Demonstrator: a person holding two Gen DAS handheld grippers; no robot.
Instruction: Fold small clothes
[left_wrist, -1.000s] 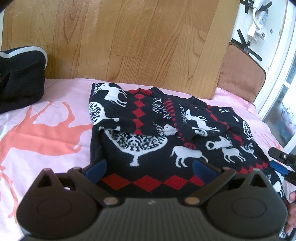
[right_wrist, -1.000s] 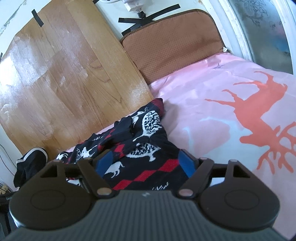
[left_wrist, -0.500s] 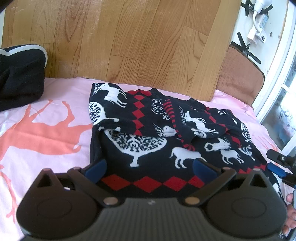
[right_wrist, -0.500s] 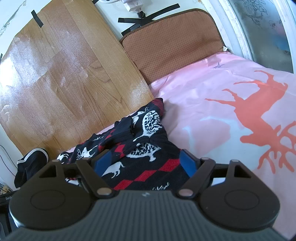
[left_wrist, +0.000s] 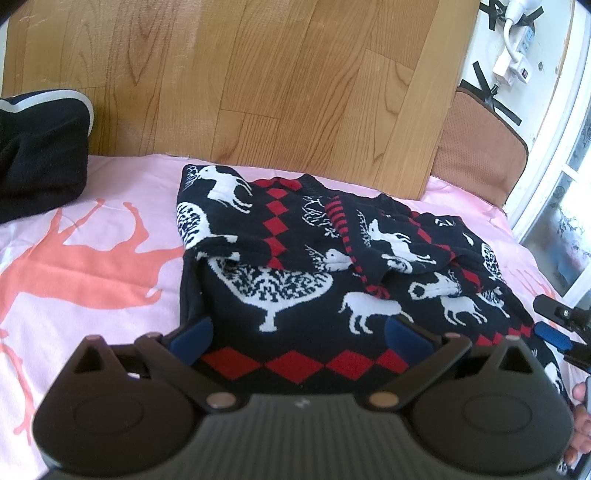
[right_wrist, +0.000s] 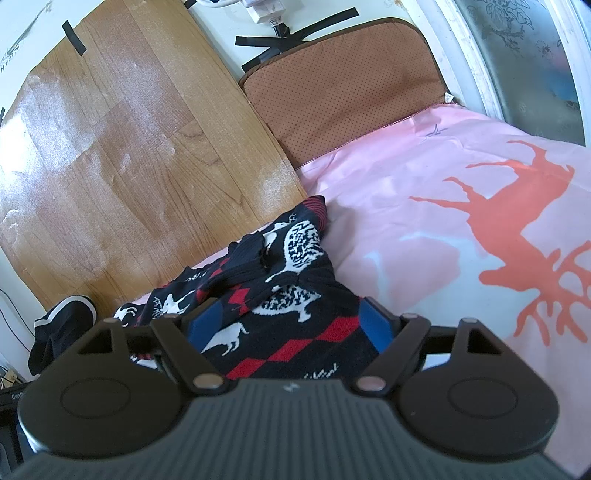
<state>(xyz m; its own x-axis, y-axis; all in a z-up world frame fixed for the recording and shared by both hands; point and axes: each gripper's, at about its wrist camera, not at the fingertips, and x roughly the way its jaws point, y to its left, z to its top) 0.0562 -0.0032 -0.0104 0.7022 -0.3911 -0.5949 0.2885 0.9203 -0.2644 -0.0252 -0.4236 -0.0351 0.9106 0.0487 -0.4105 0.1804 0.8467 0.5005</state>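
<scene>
a dark sweater (left_wrist: 314, 273) with white deer and red diamonds lies rumpled on the pink bedsheet (left_wrist: 85, 258), near the wooden board (left_wrist: 258, 81). the left tool (left_wrist: 299, 334) and right tool (right_wrist: 288, 325) both stand spread over its near hem, pinching nothing.

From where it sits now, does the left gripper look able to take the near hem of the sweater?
Probably yes. The left gripper has its jaws open right over the sweater, at the hem with the red diamonds. Nothing lies between them and the knit; the right gripper sits off at the far corner.
</scene>
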